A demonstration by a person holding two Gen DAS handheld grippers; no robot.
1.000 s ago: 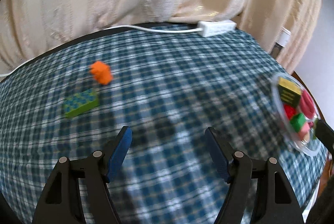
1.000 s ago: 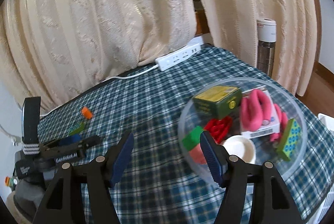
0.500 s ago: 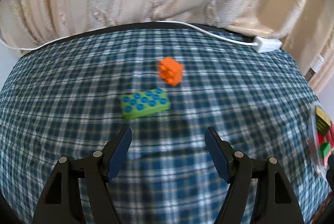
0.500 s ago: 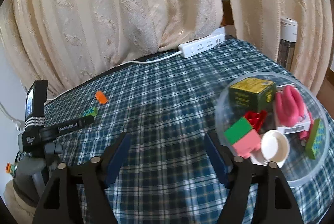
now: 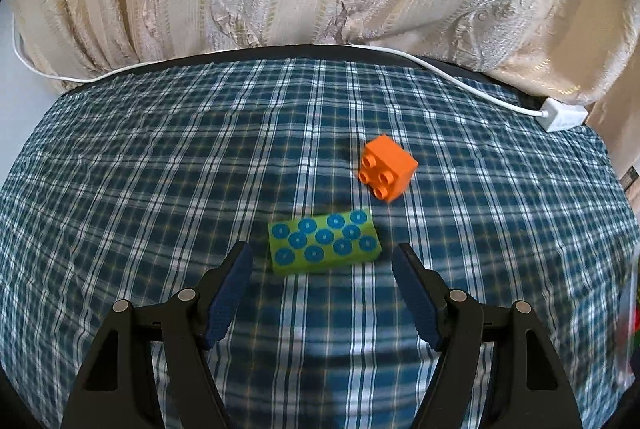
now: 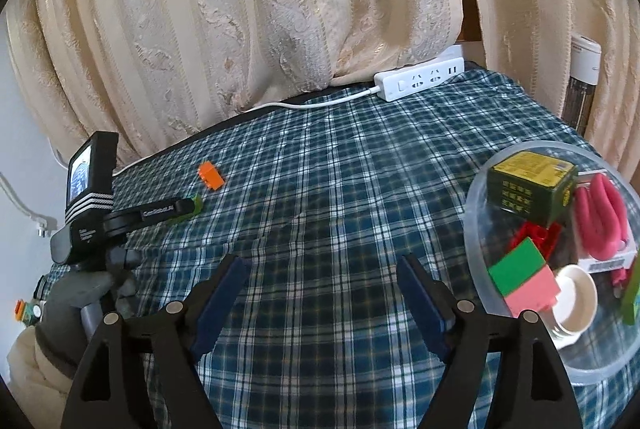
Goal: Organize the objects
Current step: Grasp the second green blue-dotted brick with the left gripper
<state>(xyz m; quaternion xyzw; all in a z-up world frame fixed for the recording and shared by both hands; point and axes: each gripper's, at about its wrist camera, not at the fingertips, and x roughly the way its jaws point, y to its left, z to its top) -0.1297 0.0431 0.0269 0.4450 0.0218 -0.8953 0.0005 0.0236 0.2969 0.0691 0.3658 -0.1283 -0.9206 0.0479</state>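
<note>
A green block with blue dots (image 5: 324, 242) lies flat on the checked cloth, just ahead of my open left gripper (image 5: 322, 261) and between its fingertips. An orange brick (image 5: 386, 166) lies on its side a little beyond it, to the right; it also shows in the right wrist view (image 6: 211, 175). My right gripper (image 6: 322, 269) is open and empty over the cloth. A clear bowl (image 6: 476, 189) at the right holds a dark green box (image 6: 530, 185), a pink item (image 6: 600, 217), a green and pink block (image 6: 524, 275), a red piece and a white cup (image 6: 574, 295).
A white power strip (image 6: 420, 79) with its cable lies at the table's far edge, against cream curtains; its end shows in the left wrist view (image 5: 562, 115). A bottle (image 6: 580, 81) stands beyond the far right corner. The left gripper's body (image 6: 120, 217) shows at the left.
My left gripper has swung left and closed in on the green block, which now lies between its fingertips. My right gripper has drawn left, away from the bowl. Both stay open.
</note>
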